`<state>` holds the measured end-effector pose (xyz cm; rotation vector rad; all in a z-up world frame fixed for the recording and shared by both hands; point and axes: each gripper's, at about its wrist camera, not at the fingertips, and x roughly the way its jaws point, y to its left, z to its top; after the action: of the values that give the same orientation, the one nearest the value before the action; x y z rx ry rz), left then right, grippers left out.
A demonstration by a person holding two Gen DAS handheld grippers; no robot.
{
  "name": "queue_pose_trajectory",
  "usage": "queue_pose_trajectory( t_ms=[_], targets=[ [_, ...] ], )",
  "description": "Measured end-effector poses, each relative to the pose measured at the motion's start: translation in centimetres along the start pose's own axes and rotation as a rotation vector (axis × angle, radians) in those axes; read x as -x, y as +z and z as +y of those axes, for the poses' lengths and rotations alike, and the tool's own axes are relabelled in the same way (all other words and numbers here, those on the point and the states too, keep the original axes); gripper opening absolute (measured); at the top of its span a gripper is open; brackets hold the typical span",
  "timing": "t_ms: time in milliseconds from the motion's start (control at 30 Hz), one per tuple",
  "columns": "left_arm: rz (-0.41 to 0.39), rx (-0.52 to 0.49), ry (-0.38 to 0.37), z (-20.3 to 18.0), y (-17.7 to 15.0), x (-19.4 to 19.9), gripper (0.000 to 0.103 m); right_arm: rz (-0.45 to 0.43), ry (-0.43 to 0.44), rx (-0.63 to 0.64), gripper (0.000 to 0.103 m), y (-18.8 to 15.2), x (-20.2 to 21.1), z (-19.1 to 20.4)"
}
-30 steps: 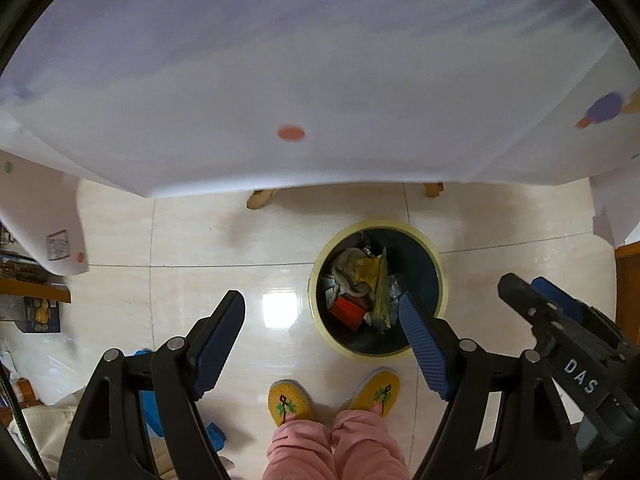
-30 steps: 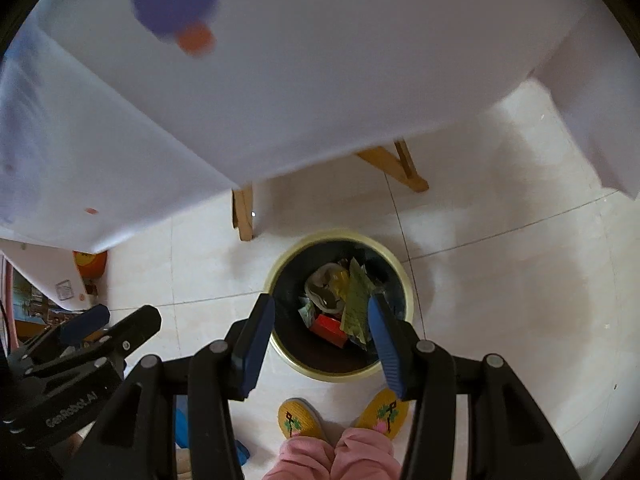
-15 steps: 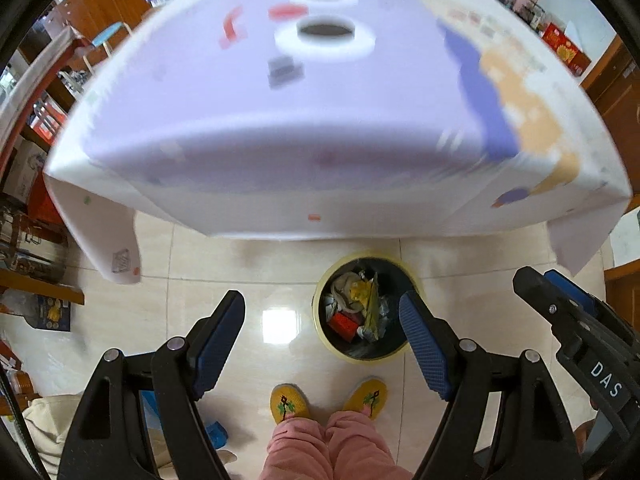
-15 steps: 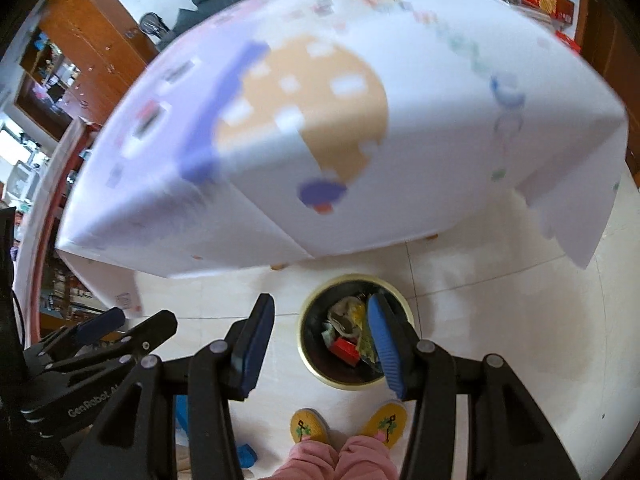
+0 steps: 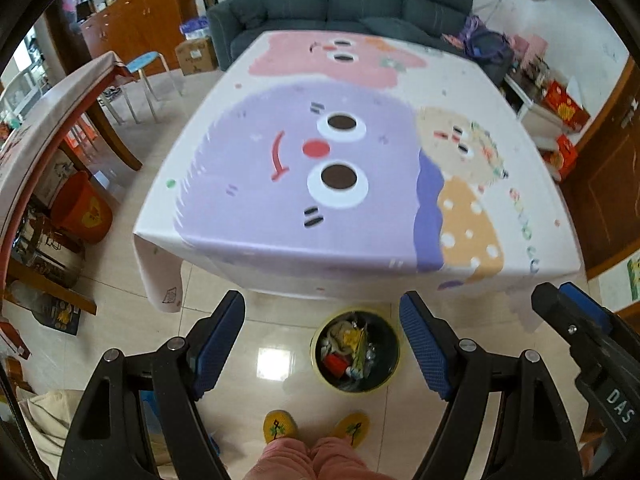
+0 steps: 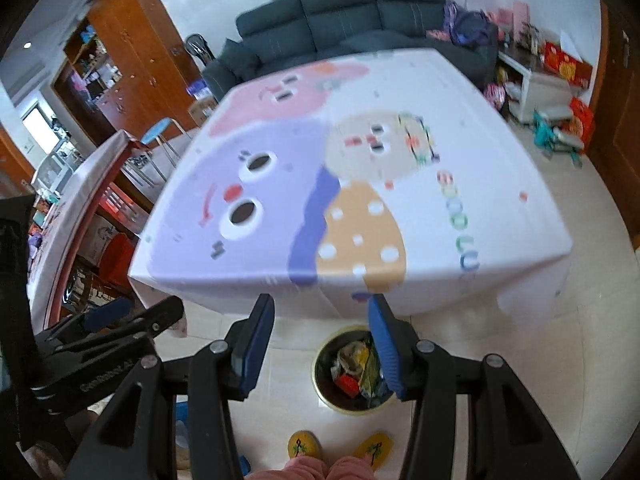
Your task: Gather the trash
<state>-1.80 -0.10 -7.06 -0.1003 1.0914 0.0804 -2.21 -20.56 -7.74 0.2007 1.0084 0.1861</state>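
Left wrist view: the left gripper [image 5: 322, 344] is held high with its blue-padded jaws spread wide and nothing between them, looking down on a table draped in a cartoon tablecloth [image 5: 280, 152]. On the tiled floor [image 5: 248, 320] just before the table's near edge stands a yellow-rimmed trash bin [image 5: 392, 372] filled with crumpled wrappers [image 5: 348, 354], with the person's yellow slippers [image 5: 281, 432] just behind it. Right wrist view: the right gripper [image 6: 322, 348] is likewise spread apart and empty. The bin [image 6: 324, 394] appears below its right finger, partly hidden by the blue pad [image 6: 386, 354]. A dark sofa [image 6: 344, 8] sits beyond the table.
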Motion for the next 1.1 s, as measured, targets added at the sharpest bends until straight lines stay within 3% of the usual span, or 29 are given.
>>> queue_pose_trajectory(
  t_ms=[333,1100],
  targets=[
    [-0.065,0.019,0.026,-0.5,0.4,4.2,0.078,-0.062,0.017,0.064,0.049,1.7,3.3,1.5],
    [-0.1,0.0,0.036,-2.9,0.7,5.3,0.078,-0.091,0.026,0.083,0.049,2.0,4.5,0.9]
  ],
)
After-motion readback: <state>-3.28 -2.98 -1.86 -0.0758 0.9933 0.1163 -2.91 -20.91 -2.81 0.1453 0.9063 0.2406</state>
